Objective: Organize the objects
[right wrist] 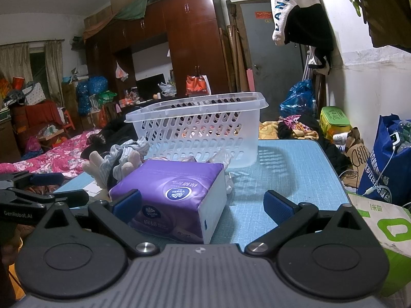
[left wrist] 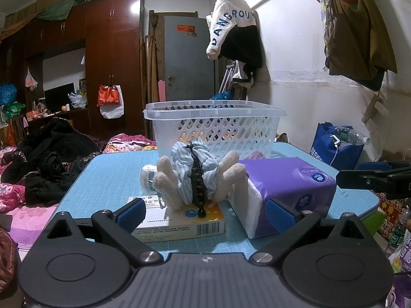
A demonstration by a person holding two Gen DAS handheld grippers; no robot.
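A clear plastic basket (left wrist: 218, 125) (right wrist: 203, 128) stands at the back of the blue table (left wrist: 108, 172) (right wrist: 295, 169). In front of it lie a cream plush toy (left wrist: 197, 179) (right wrist: 113, 164) in striped blue cloth, a medicine box (left wrist: 185, 222), and a purple tissue pack (left wrist: 285, 187) (right wrist: 177, 195). My left gripper (left wrist: 204, 214) is open, low at the table's near edge, with the box and toy between its pads. My right gripper (right wrist: 203, 204) is open too, its left pad against the tissue pack's near corner. The right gripper (left wrist: 372, 177) also shows at the left wrist view's right edge.
A small white roll (left wrist: 147, 177) sits left of the toy. A bed with dark clothes (left wrist: 46, 164) lies left of the table. A blue bag (left wrist: 336, 146) (right wrist: 385, 159) and a green-and-white bag (right wrist: 385, 228) stand to the right by the wall. Crumpled clear wrap (right wrist: 221, 157) lies by the basket.
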